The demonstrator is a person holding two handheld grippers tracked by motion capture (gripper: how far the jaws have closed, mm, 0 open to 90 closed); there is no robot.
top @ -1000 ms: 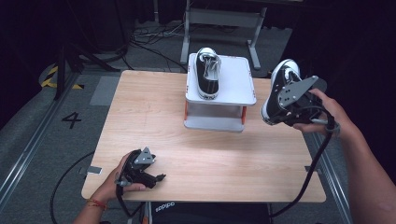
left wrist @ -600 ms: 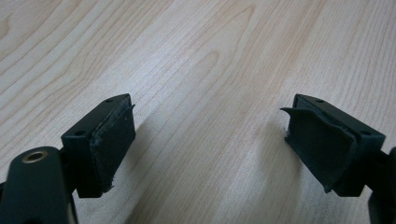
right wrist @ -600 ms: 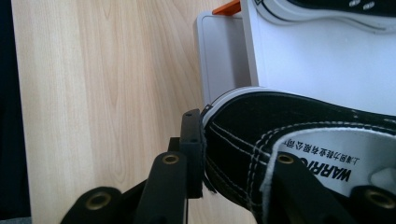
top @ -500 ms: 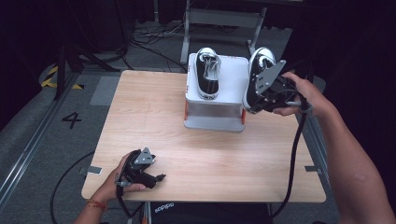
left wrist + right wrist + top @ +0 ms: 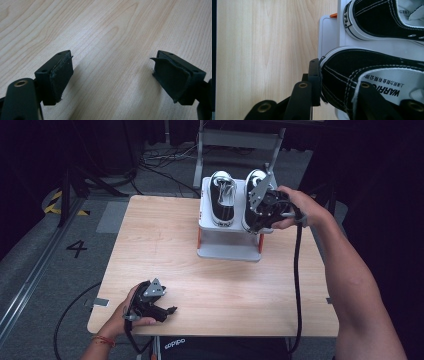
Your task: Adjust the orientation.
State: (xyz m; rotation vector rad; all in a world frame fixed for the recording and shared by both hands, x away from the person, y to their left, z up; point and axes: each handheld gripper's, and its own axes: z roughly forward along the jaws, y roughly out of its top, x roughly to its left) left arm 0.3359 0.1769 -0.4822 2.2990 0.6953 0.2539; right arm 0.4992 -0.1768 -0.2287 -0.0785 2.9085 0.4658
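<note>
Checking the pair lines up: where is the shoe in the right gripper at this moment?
High view: the held shoe sits in the right gripper on the right side of the white rack, beside the other shoe.

Two sneakers are sitting side by side: the left sneaker [image 5: 223, 199] on the rack [image 5: 227, 251], the right sneaker [image 5: 253, 195] beside it, at the table's [image 5: 165, 245] far edge.

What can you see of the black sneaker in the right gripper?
The black canvas sneaker with white rubber sole is low-cut, with white stitching, a white toe cap, white laces and a white insole printed "WARRIOR". It sits at the right side of the white two-tier rack's top shelf, toe pointing away from the person, beside its matching black sneaker. The right gripper is shut on the side wall near its heel, one jaw outside, one inside the opening. Whether the sole rests fully on the shelf is unclear.
</note>
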